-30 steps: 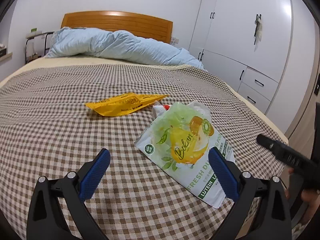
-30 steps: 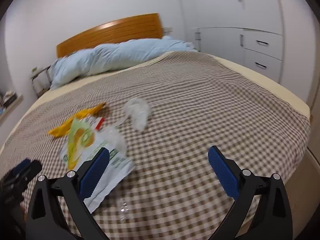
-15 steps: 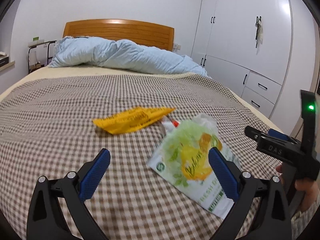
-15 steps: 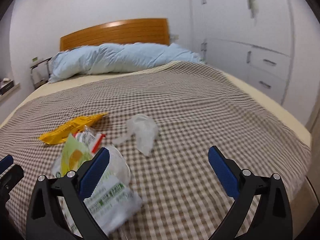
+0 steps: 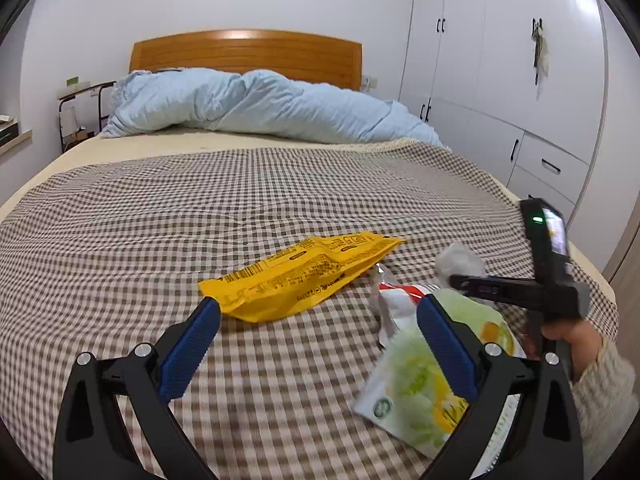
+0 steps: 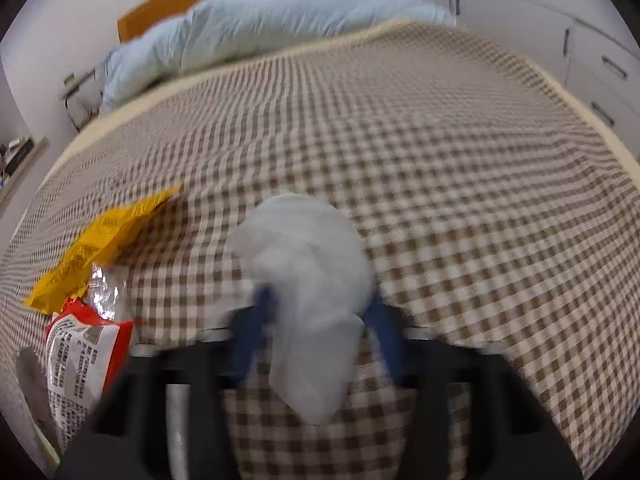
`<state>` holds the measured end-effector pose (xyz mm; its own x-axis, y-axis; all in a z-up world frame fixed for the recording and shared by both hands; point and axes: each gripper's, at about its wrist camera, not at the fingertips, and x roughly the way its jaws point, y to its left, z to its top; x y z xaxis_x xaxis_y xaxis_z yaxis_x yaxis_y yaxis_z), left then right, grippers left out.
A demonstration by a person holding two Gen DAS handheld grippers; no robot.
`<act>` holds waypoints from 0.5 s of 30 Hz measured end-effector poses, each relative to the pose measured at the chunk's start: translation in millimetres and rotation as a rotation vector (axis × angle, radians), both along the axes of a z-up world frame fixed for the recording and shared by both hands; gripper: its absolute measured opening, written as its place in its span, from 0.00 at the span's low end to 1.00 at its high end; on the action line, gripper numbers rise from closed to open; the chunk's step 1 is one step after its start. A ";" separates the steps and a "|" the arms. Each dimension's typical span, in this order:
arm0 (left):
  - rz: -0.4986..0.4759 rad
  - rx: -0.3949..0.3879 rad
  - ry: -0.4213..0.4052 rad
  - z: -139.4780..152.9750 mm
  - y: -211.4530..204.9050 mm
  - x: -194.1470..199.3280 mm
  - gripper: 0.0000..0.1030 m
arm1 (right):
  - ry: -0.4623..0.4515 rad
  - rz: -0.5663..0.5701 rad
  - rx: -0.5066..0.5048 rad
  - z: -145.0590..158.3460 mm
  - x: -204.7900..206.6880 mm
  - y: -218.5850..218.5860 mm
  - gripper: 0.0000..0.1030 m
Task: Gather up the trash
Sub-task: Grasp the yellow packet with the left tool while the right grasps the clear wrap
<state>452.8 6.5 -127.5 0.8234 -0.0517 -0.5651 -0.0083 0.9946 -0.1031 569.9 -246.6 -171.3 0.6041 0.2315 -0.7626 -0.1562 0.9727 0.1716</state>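
We gather bed litter.
Our right gripper (image 6: 316,320) jaws have just been closing around the crumpled white plastic bag (image 6: 308,280) to lift it; our left gripper (image 5: 316,344) gapes empty.

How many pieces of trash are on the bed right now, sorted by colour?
Yellow: 1, the yellow wrapper
Red and white: 1, the red-and-white packet
Green and white: 1, the green pouch
Translucent white: 1, the crumpled white plastic bag, between the fingers of the right claw, whose jaws have just been closing
Total: 4
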 end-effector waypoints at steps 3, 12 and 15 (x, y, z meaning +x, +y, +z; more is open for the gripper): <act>-0.035 0.041 0.037 -1.4 -3.7 17.5 0.93 | -0.068 -0.047 0.185 2.9 -13.7 -30.7 0.09; -0.158 0.369 0.271 -22.4 -23.5 94.8 0.93 | -0.125 -0.207 0.368 2.6 -22.9 -96.2 0.07; -0.174 0.532 0.332 -39.7 -37.3 119.1 0.93 | -0.166 -0.208 0.348 11.7 -28.1 -97.1 0.07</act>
<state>572.0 -30.8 -167.3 0.6052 0.1888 -0.7733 0.2105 0.8989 0.3842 541.8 -343.8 -159.6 0.7728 0.3181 -0.5492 -0.0164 0.8750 0.4838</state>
